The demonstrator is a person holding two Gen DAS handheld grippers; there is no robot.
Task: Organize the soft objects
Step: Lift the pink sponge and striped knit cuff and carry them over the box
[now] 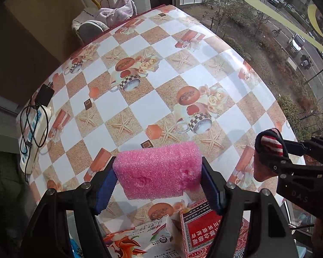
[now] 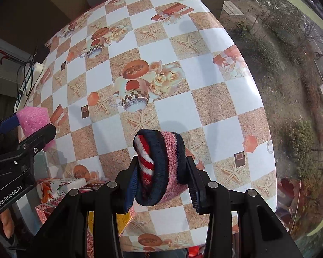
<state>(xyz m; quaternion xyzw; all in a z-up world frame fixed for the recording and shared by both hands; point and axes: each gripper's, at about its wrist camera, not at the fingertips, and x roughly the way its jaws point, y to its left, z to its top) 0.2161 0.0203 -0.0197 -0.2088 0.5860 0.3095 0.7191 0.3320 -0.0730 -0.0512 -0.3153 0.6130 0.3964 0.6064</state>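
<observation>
My left gripper [image 1: 158,172] is shut on a pink sponge [image 1: 159,169] and holds it above the near part of the patterned table [image 1: 144,107]. The sponge also shows at the left of the right wrist view [image 2: 33,121]. My right gripper [image 2: 161,172] is shut on a rolled knit piece, navy, pink and red-white striped [image 2: 161,167], held above the table. That rolled knit also shows at the right in the left wrist view [image 1: 269,144], with the right gripper [image 1: 275,150] around it. The two grippers are side by side, apart.
Cartons lie near the front edge: a white one with orange print [image 1: 140,238] and a red one [image 1: 202,228]. A white power strip with black cables [image 1: 32,129] lies at the left edge. A chair with a folded cloth [image 1: 116,10] stands beyond the table. A window is at the right.
</observation>
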